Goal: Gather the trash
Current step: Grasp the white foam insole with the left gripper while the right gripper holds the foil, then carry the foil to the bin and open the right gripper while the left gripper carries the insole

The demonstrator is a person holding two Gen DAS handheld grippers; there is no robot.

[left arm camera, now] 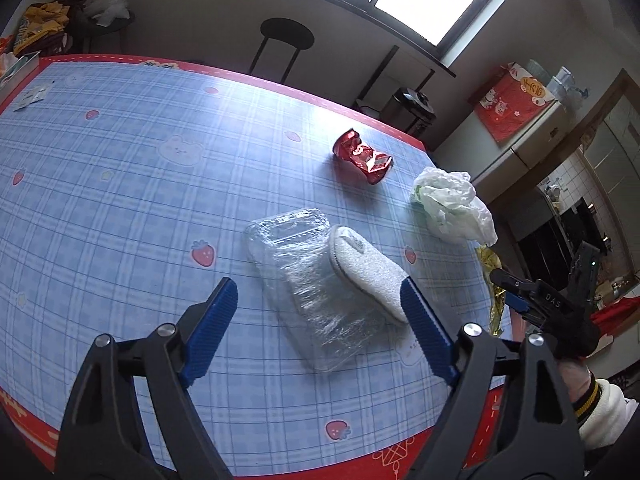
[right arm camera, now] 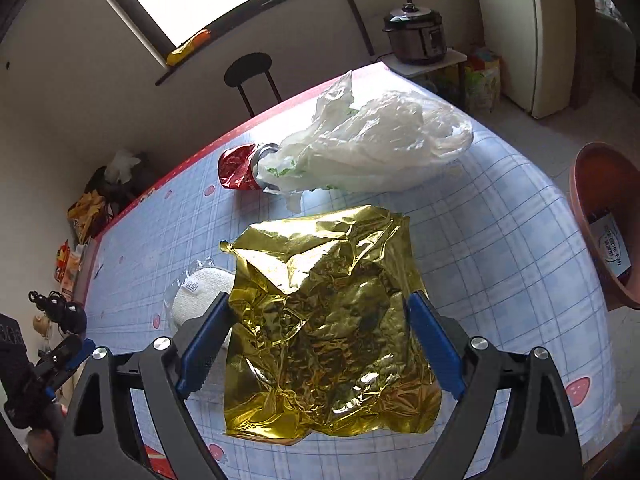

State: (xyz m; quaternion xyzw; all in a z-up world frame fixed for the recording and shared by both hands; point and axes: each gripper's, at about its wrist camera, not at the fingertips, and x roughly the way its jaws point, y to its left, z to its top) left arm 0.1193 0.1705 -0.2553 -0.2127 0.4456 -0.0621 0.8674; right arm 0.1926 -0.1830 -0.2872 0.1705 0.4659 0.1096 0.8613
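Observation:
My left gripper [left arm camera: 318, 286] hangs open over a clear plastic container [left arm camera: 304, 280] with a white fabric pad [left arm camera: 368, 268] lying against its right side. Neither finger touches them. My right gripper [right arm camera: 320, 298] is open, its blue pads on either side of a crumpled gold foil bag [right arm camera: 328, 320] that lies flat on the table. I cannot tell whether the pads touch the foil. Farther back lie a crushed red can [left arm camera: 362, 156] and a white plastic bag [left arm camera: 452, 204]. In the right wrist view the bag [right arm camera: 372, 148] partly covers the can [right arm camera: 238, 168].
The table [left arm camera: 120, 160] has a blue checked cloth with a red border. A black stool [left arm camera: 286, 36] stands behind it. A brown basin [right arm camera: 604, 216] sits off the table's right side and a pressure cooker [right arm camera: 416, 34] on a low stand beyond. Clothes [left arm camera: 52, 24] are piled far left.

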